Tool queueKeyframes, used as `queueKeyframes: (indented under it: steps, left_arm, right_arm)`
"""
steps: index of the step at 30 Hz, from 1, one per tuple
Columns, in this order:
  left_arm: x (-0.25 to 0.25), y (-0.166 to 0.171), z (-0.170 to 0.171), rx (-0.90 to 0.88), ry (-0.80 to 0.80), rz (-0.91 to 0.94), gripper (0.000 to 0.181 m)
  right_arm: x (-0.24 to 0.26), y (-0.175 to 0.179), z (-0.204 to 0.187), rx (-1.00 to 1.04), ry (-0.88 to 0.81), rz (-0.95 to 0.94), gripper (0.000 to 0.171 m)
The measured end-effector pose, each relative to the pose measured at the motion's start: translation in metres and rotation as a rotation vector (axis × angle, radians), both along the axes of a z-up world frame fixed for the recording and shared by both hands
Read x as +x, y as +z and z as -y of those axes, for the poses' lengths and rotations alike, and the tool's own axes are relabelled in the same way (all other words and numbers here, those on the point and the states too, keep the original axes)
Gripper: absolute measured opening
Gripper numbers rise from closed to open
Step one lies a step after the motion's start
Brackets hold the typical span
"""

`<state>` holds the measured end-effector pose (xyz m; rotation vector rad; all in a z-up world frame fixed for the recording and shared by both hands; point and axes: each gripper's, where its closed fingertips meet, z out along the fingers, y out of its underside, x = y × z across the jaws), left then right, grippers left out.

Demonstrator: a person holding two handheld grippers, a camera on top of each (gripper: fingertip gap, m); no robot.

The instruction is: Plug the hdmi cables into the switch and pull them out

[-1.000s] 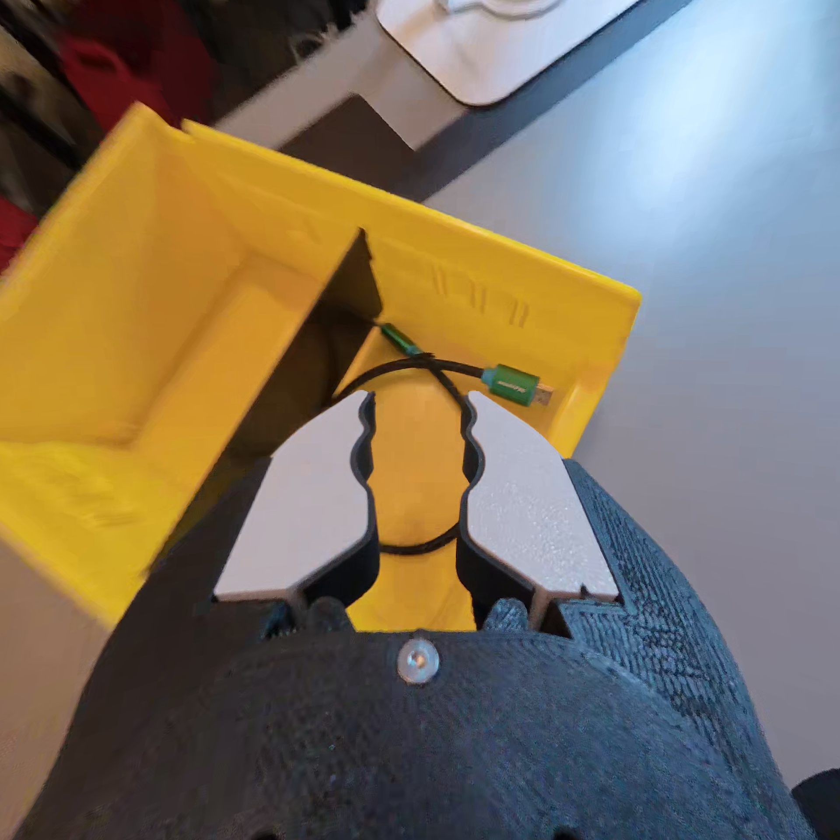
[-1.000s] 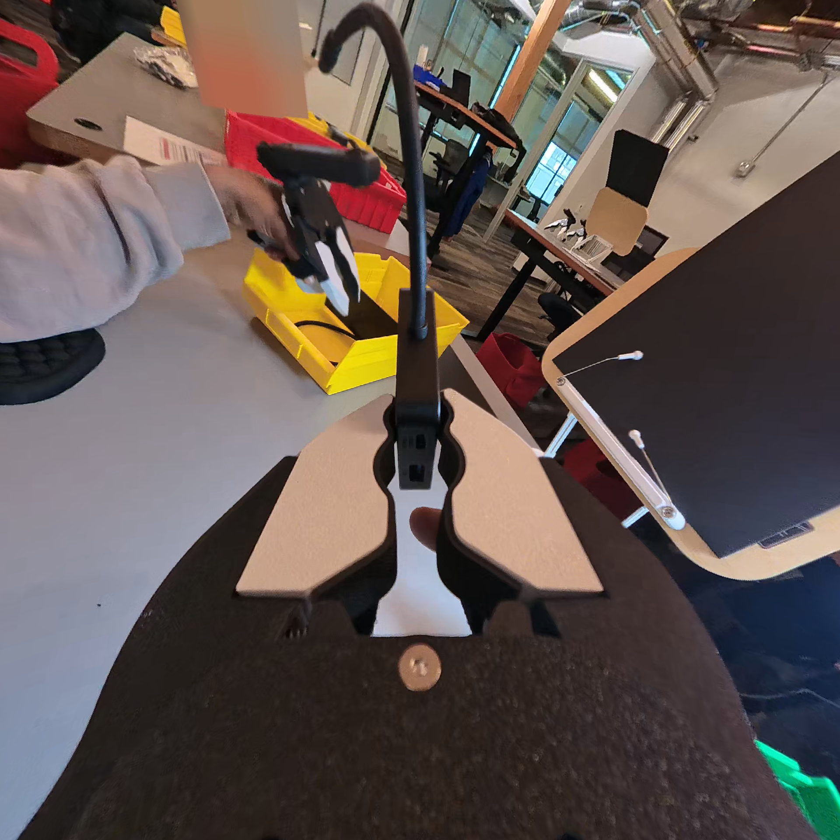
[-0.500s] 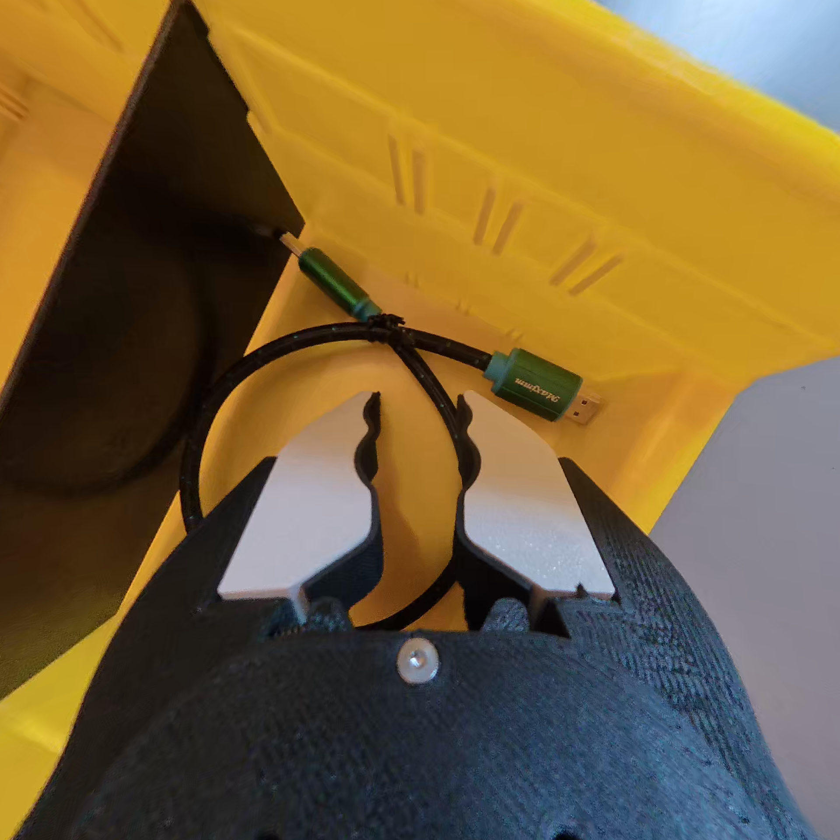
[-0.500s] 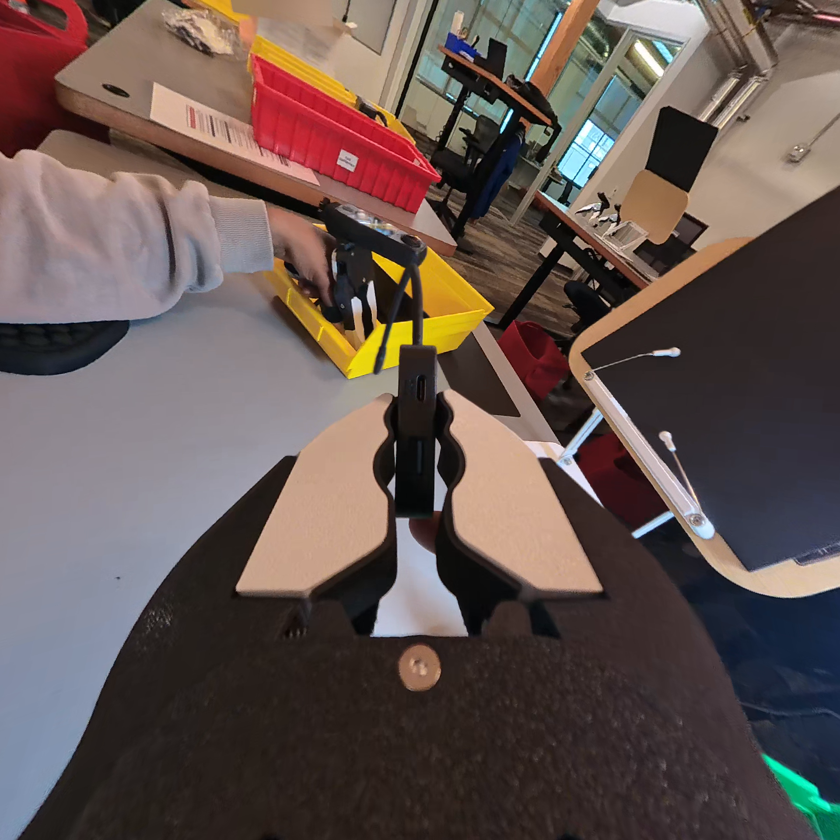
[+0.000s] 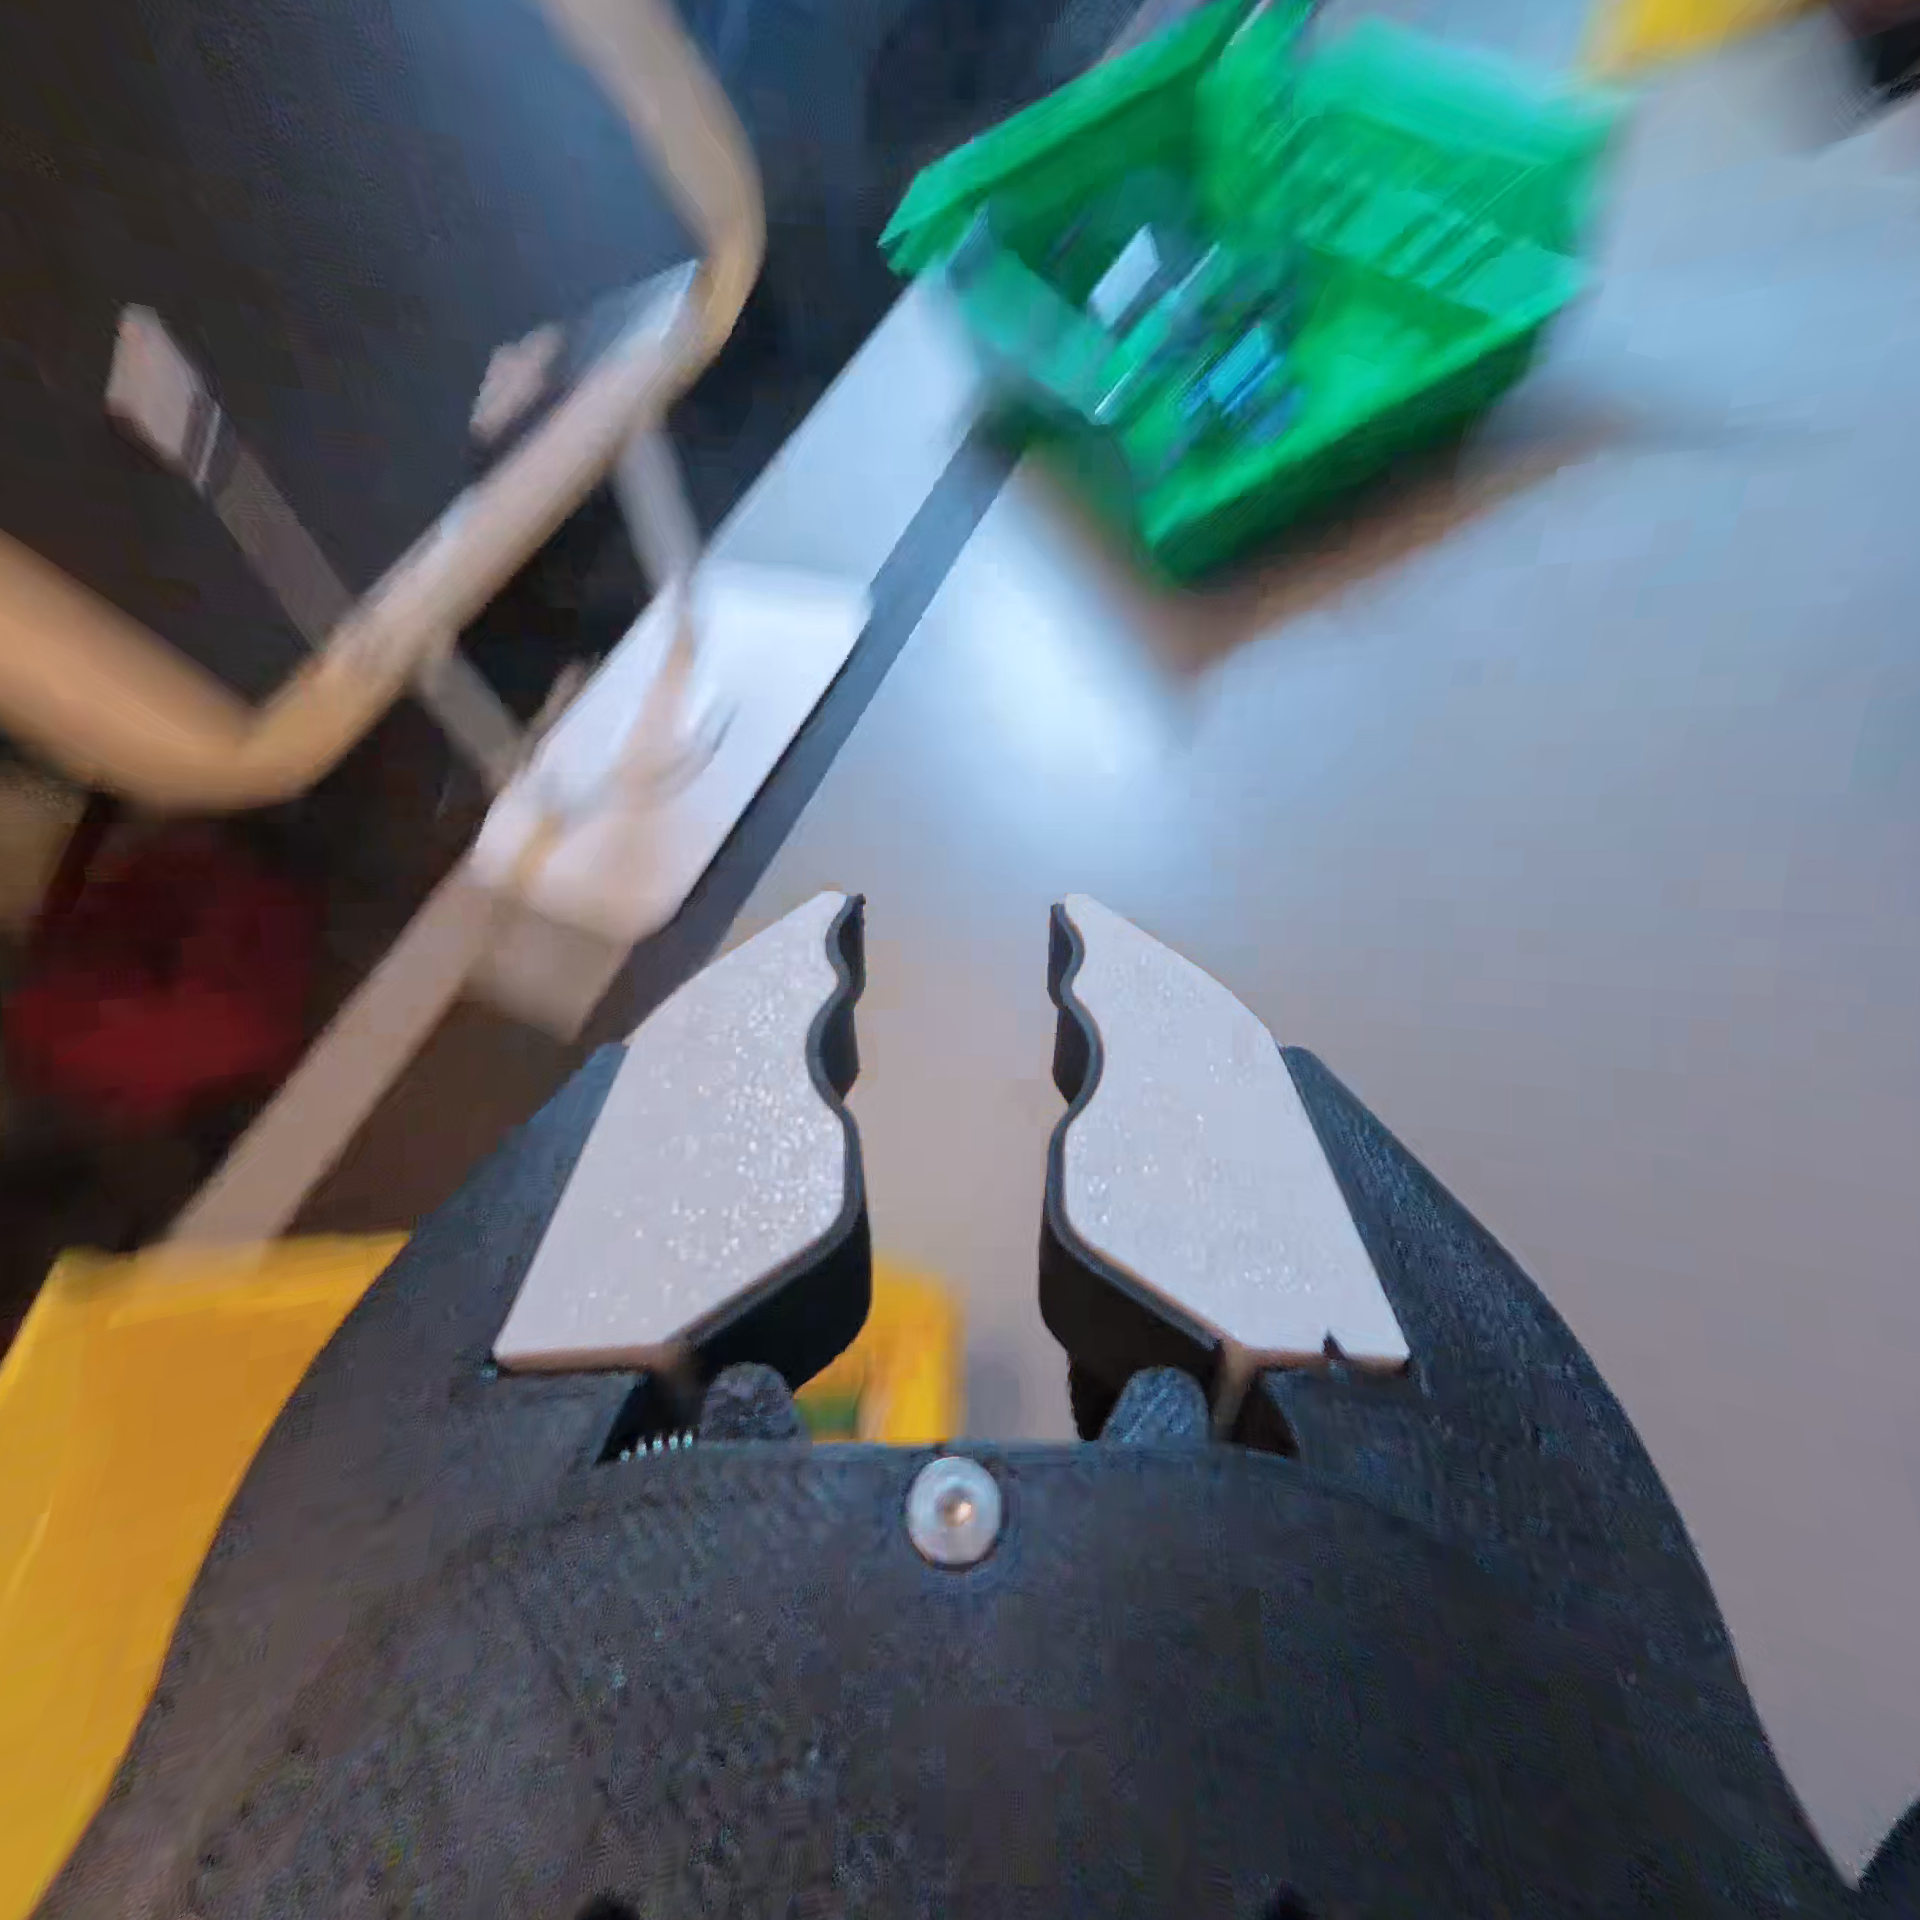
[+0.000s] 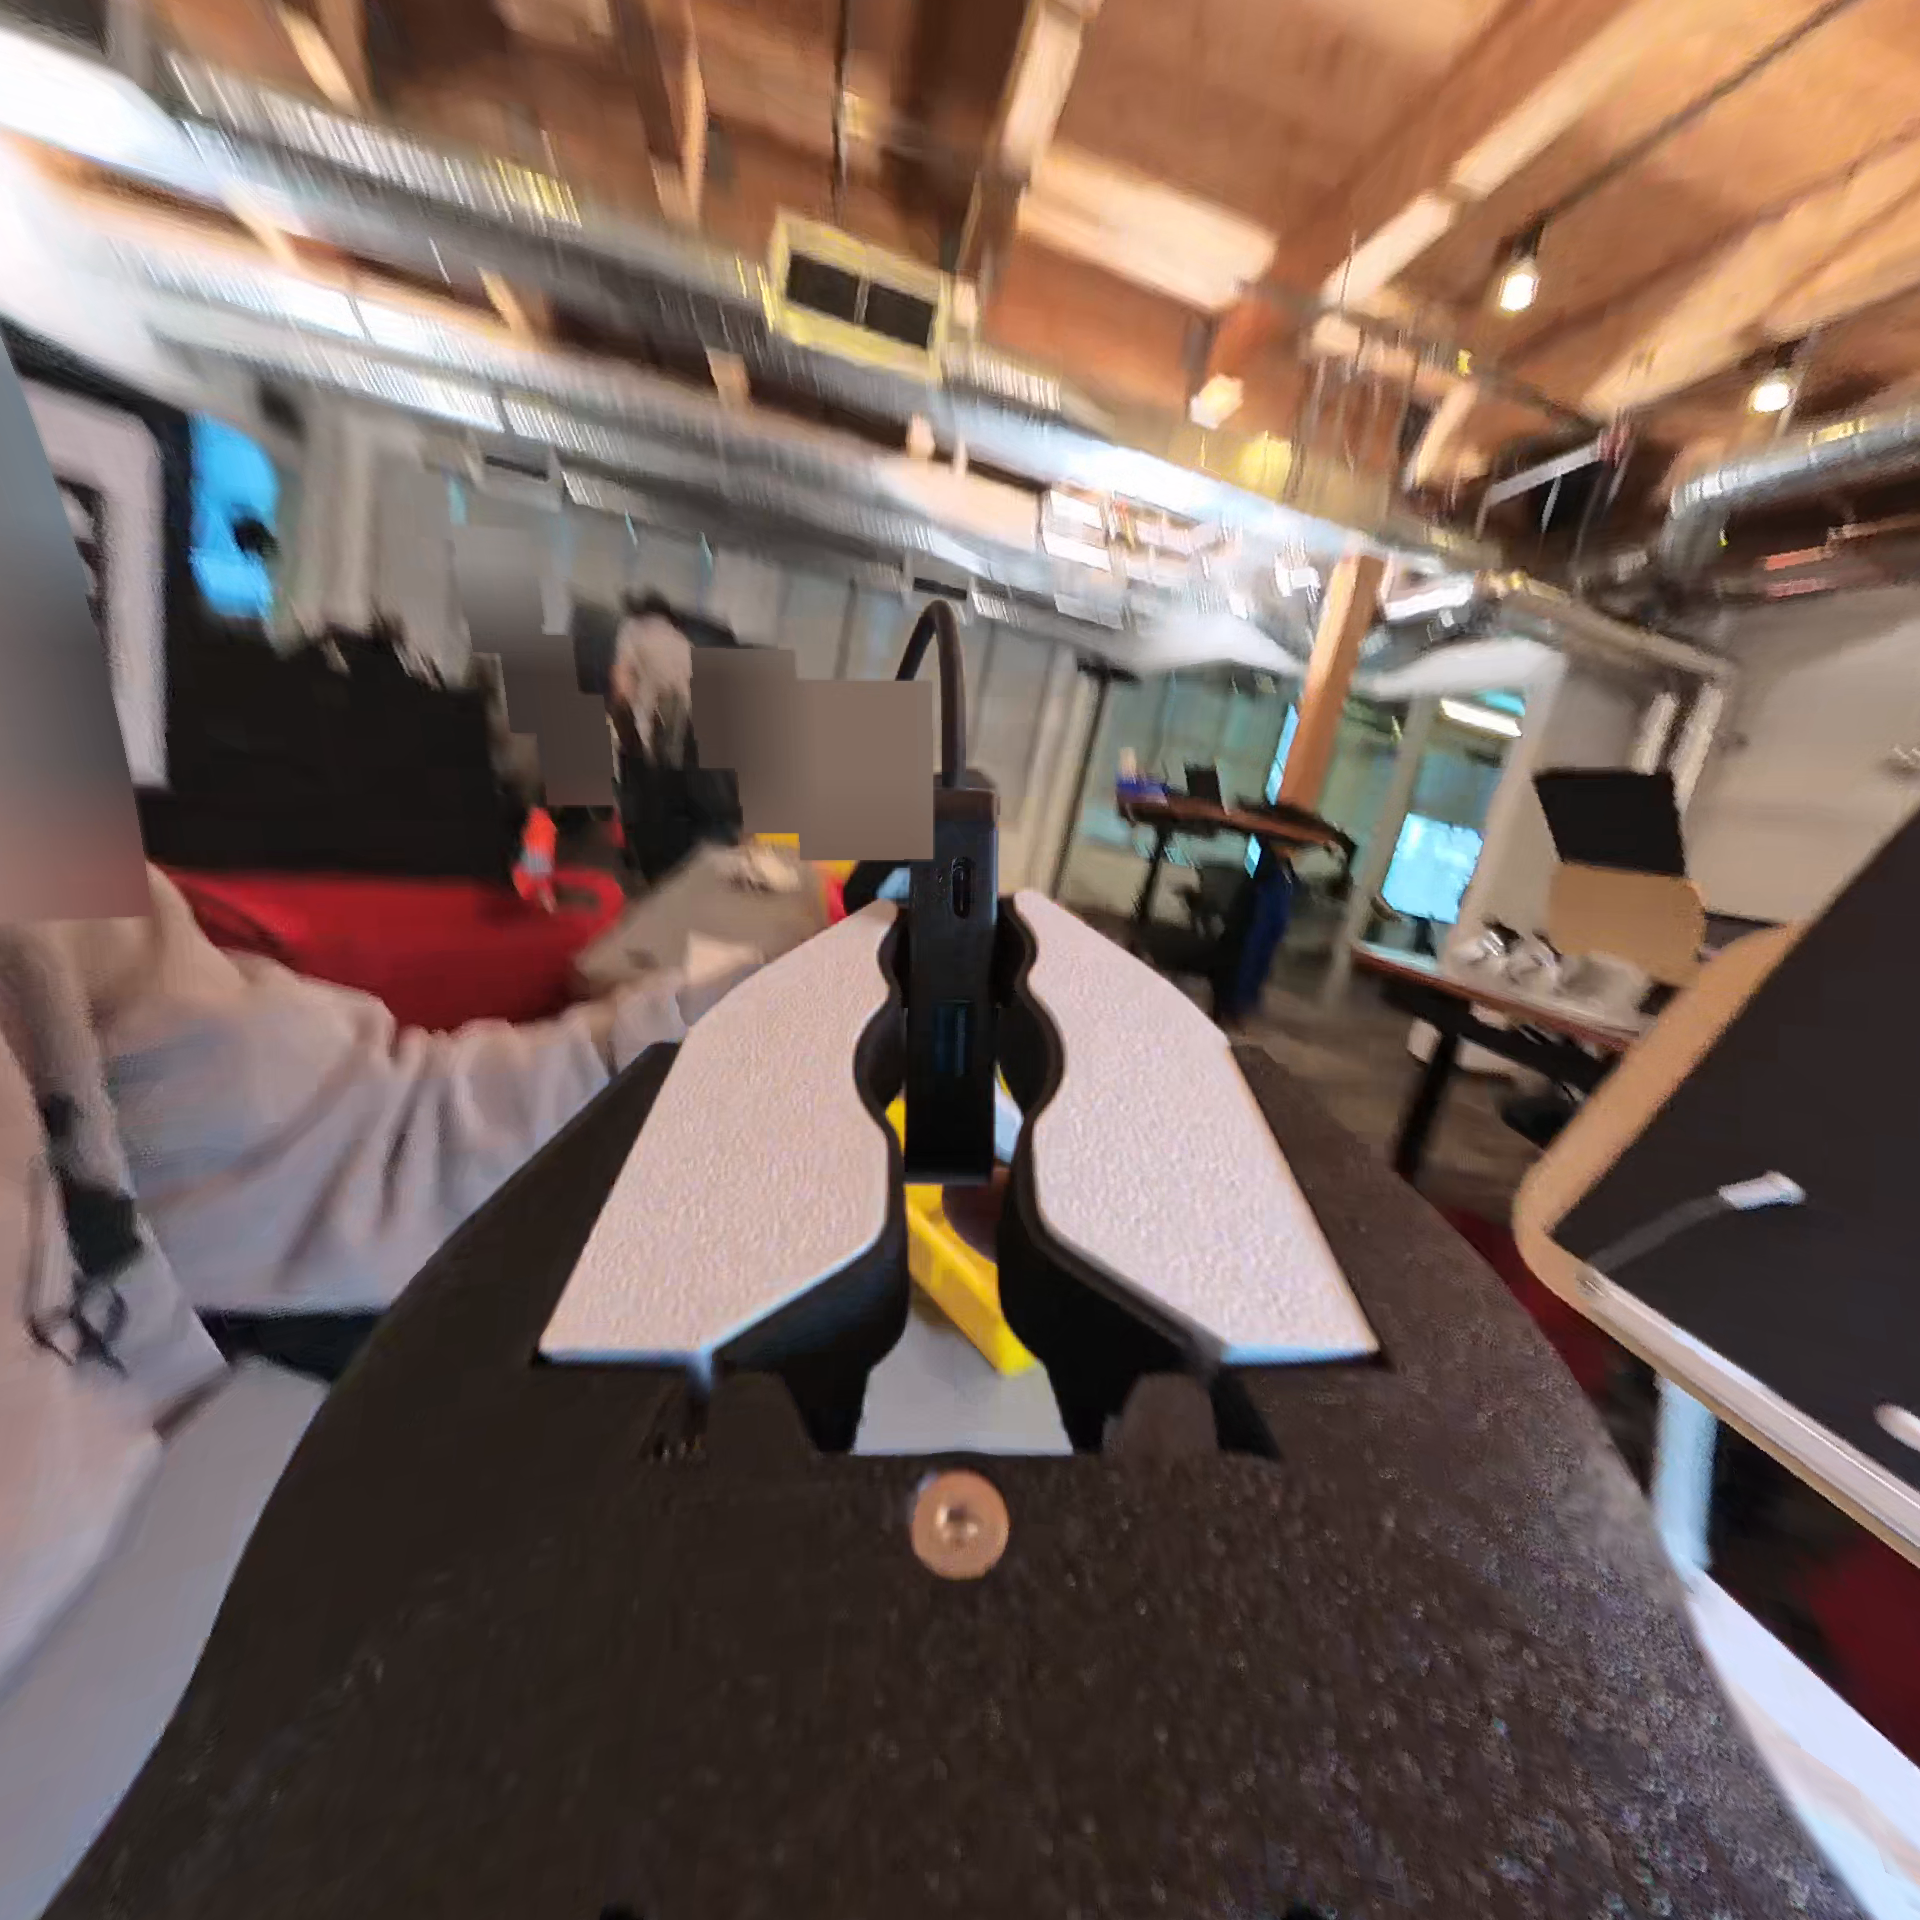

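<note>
My right gripper point(image 6: 953, 909) is shut on the black switch point(image 6: 951, 1039) and holds it upright in the air. The switch's black lead point(image 6: 940, 665) arcs up from its top. My left gripper point(image 5: 954, 920) is open and empty above the grey table point(image 5: 1351, 935). The yellow bin point(image 5: 156, 1455) lies just behind and below it at the lower left. A piece of the bin also shows between the right fingers point(image 6: 961, 1299). The green-ended cable is not clearly in view. The left wrist view is motion-blurred.
A green bin point(image 5: 1299, 312) holding circuit boards stands far across the table. A black board with a tan rim point(image 5: 312, 312) leans past the table's left edge on a white base point(image 5: 644, 779); it shows at right point(image 6: 1766, 1143). A person's grey sleeve point(image 6: 312, 1091) reaches in at left. There is about 25 cm between the tips of the two grippers.
My left gripper has come up out of the yellow bin, empty, and swung toward the open table and green bin. My right gripper has tilted upward with the switch still in it.
</note>
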<state>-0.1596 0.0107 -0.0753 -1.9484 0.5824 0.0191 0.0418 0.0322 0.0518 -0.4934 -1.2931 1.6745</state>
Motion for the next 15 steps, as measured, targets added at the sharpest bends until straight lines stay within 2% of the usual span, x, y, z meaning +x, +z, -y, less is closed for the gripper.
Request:
queueKeyframes:
  steps: [1,4,7,9,15]
  left_arm:
    - [0.040,0.020,-0.002,0.090,-0.140,0.036,0.035]
    - [0.146,0.060,0.004,0.269,-0.471,0.185,0.035]
    - [0.190,0.061,-0.006,0.315,-0.504,0.148,0.033]
    - [0.187,0.062,-0.011,0.364,-0.450,0.072,0.016]
    - [0.158,0.067,0.001,0.380,-0.407,-0.092,0.012]
  right_arm:
    - [0.006,0.006,0.002,-0.044,0.049,-0.031,0.014]
    - [0.008,0.009,0.009,-0.092,0.098,-0.056,0.014]
    - [-0.006,-0.007,0.021,-0.015,0.074,-0.006,0.014]
    - [-0.007,-0.009,0.024,0.012,0.068,-0.005,0.014]
    - [-0.022,-0.044,0.021,0.357,-0.124,0.135,0.015]
